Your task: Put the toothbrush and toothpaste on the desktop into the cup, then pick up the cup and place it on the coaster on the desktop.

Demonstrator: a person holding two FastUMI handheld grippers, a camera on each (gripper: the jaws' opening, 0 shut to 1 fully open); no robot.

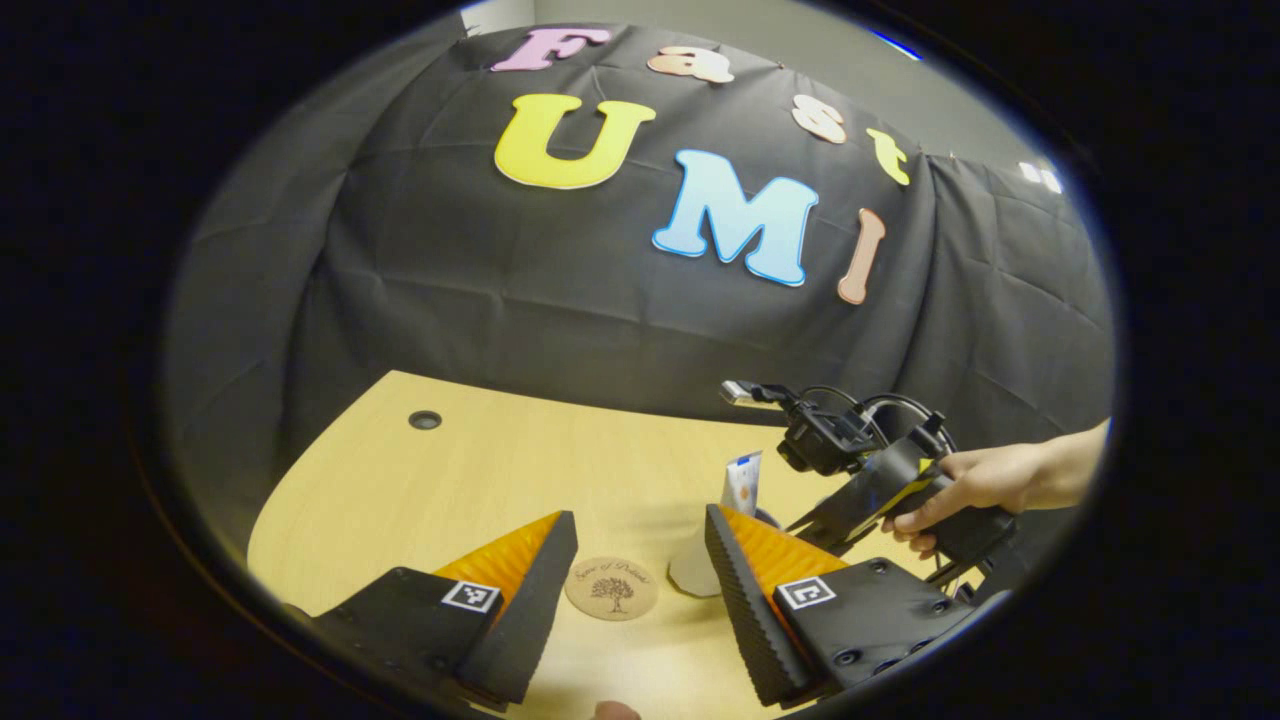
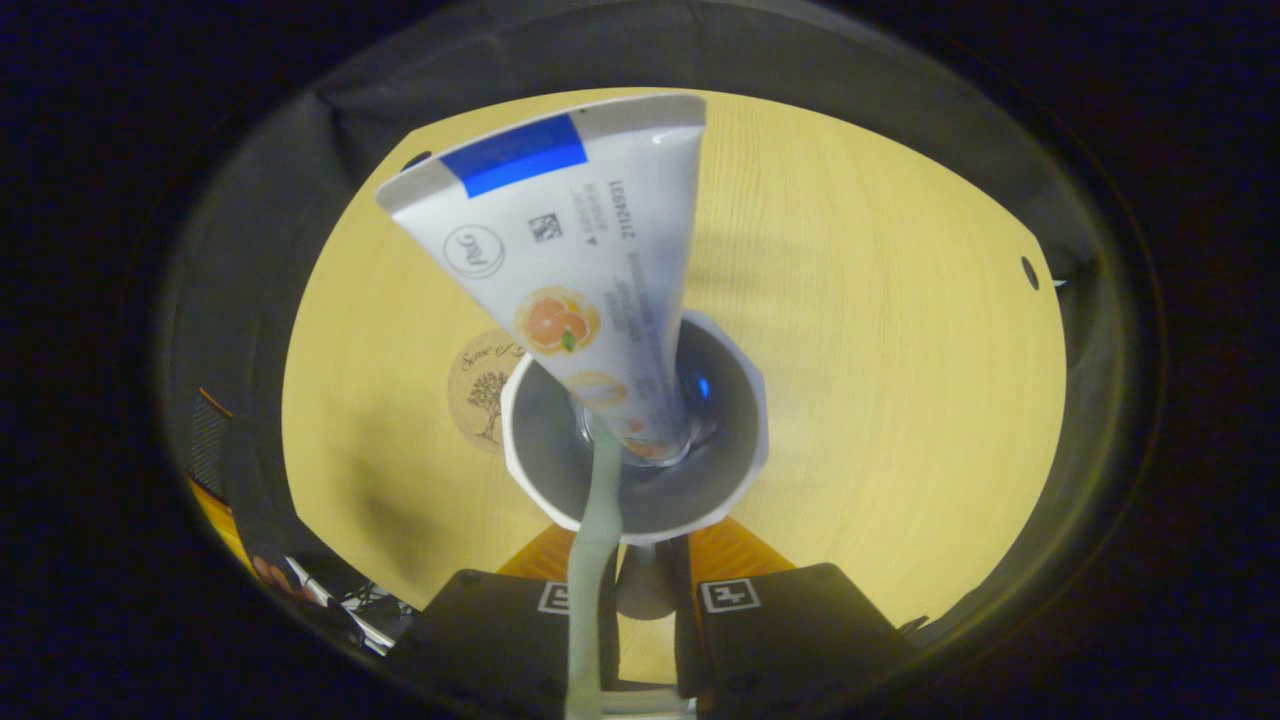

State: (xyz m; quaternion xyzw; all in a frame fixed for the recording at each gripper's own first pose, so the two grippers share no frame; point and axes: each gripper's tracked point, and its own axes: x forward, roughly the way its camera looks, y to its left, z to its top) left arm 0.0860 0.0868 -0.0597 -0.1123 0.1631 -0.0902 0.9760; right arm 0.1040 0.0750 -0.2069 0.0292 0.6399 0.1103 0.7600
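Observation:
A white cup (image 2: 725, 470) stands on the wooden desk, seen from above in the right gripper view. A toothpaste tube (image 2: 580, 260) stands in it, crimped end up. A pale green toothbrush (image 2: 595, 540) reaches from inside the cup back over one finger of my right gripper (image 2: 652, 560). Its fingers stand close together at the cup's near rim; whether they press the handle I cannot tell. The round cork coaster (image 2: 478, 390) lies just beside the cup. My left gripper (image 1: 640, 560) is open above the coaster (image 1: 611, 588), with the cup (image 1: 690, 572) behind its right finger and the tube (image 1: 742, 482) sticking up.
A hand (image 1: 975, 485) holds the right gripper (image 1: 870, 470) over the cup from the right in the left gripper view. The desk (image 1: 480, 470) has a cable hole (image 1: 424, 420) at its far left. The black cloth wall stands behind the desk.

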